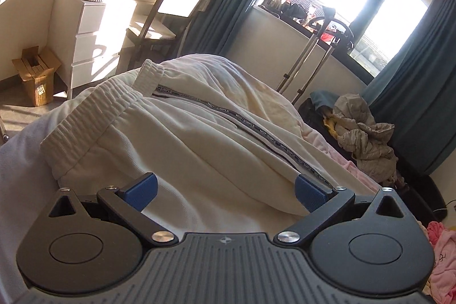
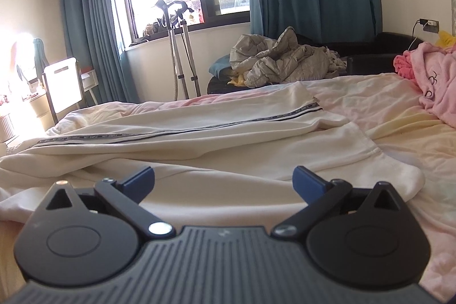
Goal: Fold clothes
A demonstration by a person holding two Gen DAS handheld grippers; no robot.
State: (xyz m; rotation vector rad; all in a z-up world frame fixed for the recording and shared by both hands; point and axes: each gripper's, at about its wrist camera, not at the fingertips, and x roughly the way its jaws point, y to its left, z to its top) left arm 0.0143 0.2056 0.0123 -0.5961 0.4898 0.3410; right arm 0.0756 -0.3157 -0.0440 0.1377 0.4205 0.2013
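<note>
Lying lengthwise across the bed (image 2: 384,116): cream trousers (image 2: 199,133) with a dark lettered side stripe (image 2: 176,131), legs stacked, not yet folded short. Left of the trousers' middle: elastic waistband (image 1: 94,110) bunched and raised toward the bed's edge. Over the hip cloth just below the waistband: left gripper (image 1: 225,190), jaws spread wide, nothing pinched, cloth only beneath. Further right, near the front edge of the trouser leg: right gripper (image 2: 223,183), jaws spread to their widest, empty, pads off the fabric. Beyond the hems, to the right: pink blanket (image 2: 436,76). Risks, judged: pinching only the top layer and dragging the legs apart; uneven lift skewing the stripe; waistband slipping off the bed's edge.
</note>
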